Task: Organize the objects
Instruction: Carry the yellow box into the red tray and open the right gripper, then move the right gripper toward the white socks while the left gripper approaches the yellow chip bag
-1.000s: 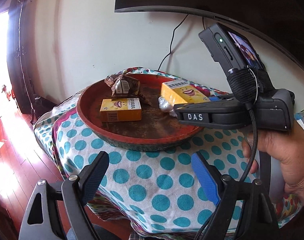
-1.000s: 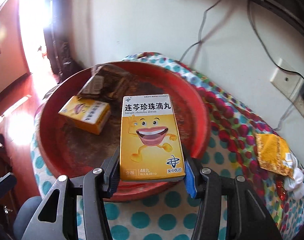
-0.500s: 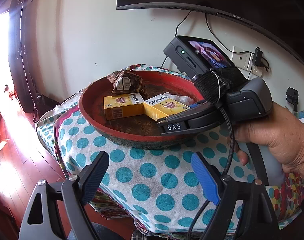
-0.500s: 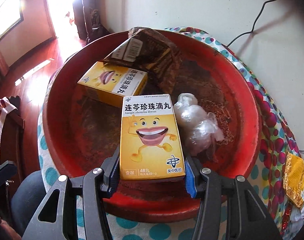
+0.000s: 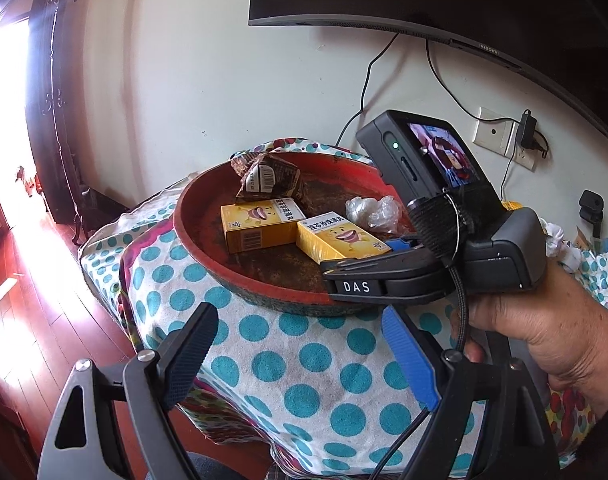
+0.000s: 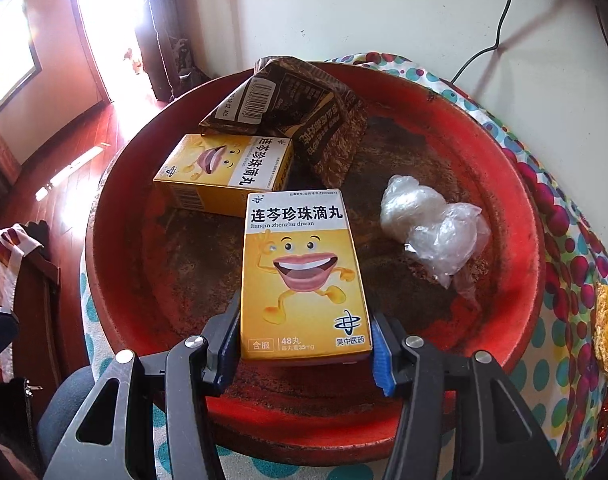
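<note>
The right claw [image 6: 306, 350] is easing its jaws apart around the yellow pill box [image 6: 304, 276] – it's lying in the red tray [image 6: 520, 208] beside another yellow box [image 6: 227, 172]. The left claw [image 5: 299, 356] is hanging wide with nothing in it.

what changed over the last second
The right gripper carried the yellow box from above the near rim down into the red tray, beside the other box; its jaws have just been opening around it. The left gripper stayed open and empty.
</note>
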`<state>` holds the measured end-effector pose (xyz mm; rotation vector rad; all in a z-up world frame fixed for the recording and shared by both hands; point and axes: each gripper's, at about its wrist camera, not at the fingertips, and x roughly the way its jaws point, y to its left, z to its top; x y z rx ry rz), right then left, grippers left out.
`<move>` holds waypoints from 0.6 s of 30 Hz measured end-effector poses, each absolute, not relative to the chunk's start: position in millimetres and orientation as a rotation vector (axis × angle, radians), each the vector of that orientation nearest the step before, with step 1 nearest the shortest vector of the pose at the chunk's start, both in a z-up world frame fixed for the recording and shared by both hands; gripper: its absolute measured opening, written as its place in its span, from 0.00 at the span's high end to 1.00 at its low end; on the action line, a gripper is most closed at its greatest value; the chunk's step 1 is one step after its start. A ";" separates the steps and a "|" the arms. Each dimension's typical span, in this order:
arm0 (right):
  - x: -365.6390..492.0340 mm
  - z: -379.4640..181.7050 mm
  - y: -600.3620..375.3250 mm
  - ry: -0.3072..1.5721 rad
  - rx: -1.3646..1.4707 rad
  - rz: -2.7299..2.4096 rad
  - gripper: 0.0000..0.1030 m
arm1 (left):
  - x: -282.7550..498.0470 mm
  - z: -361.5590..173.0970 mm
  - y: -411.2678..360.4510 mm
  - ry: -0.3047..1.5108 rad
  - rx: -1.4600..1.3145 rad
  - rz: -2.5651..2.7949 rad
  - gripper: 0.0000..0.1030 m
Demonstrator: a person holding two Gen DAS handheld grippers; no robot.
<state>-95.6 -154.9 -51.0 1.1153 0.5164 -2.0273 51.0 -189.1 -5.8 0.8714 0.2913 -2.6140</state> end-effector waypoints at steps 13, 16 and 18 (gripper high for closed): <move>-92.6 -23.8 -101.7 0.386 1.027 -2.190 0.27 | 50.0 -6.8 -181.1 0.263 0.869 -2.631 0.16; -95.2 -21.0 -76.2 0.355 1.009 -2.268 0.23 | 49.3 -7.8 -179.3 0.254 0.874 -2.635 0.16; -99.2 -24.0 -55.0 0.332 1.035 -2.321 0.22 | 49.4 -8.6 -177.2 0.246 0.876 -2.637 0.16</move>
